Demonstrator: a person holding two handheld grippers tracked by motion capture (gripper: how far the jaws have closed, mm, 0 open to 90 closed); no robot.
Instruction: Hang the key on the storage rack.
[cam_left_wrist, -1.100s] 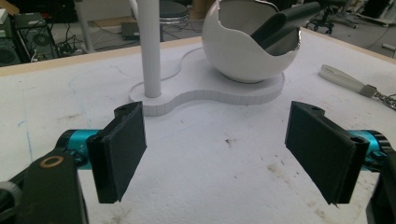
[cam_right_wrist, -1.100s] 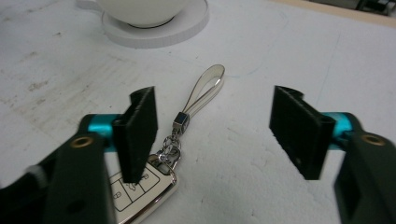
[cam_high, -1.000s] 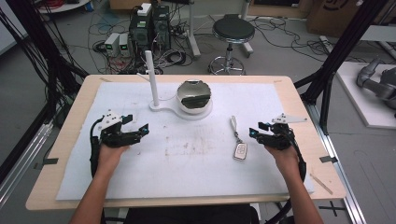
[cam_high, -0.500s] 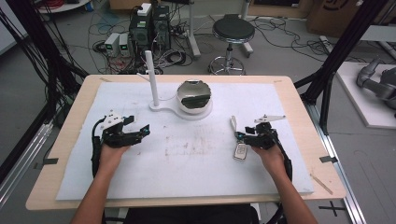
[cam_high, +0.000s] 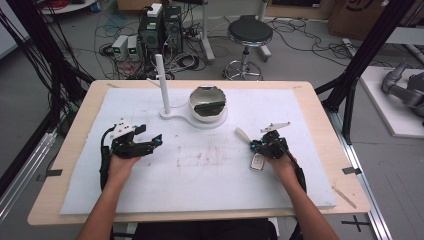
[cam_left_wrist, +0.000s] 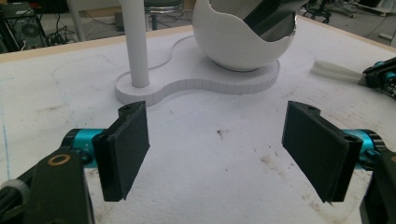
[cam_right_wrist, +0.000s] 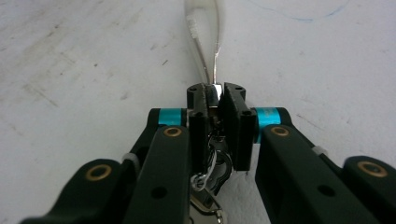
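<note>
A keychain lies on the white mat: a pale translucent strap (cam_high: 243, 134) (cam_right_wrist: 203, 32), a metal clasp, and a ring with a silver key fob (cam_high: 257, 162) (cam_right_wrist: 210, 179). My right gripper (cam_high: 256, 145) (cam_right_wrist: 215, 95) is shut on the clasp, with the strap pointing away from it and the fob hanging under the jaws. My left gripper (cam_high: 151, 142) (cam_left_wrist: 224, 154) rests open on the mat at the left, holding nothing. It faces a white stand (cam_high: 172, 113) (cam_left_wrist: 196, 77) with an upright post (cam_high: 162, 82) (cam_left_wrist: 135, 42) and a bowl-shaped cup (cam_high: 207, 102) (cam_left_wrist: 243, 37).
A dark flat piece sits inside the cup (cam_high: 209, 106). The mat (cam_high: 200, 175) covers most of the wooden table (cam_high: 345, 165). In the left gripper view the strap (cam_left_wrist: 338, 72) and the other gripper (cam_left_wrist: 380, 77) show at the right edge. A stool (cam_high: 250, 32) and cables lie beyond the table.
My right gripper has moved left across the mat onto the keychain and shut on its clasp. The left gripper has stayed where it was, open.
</note>
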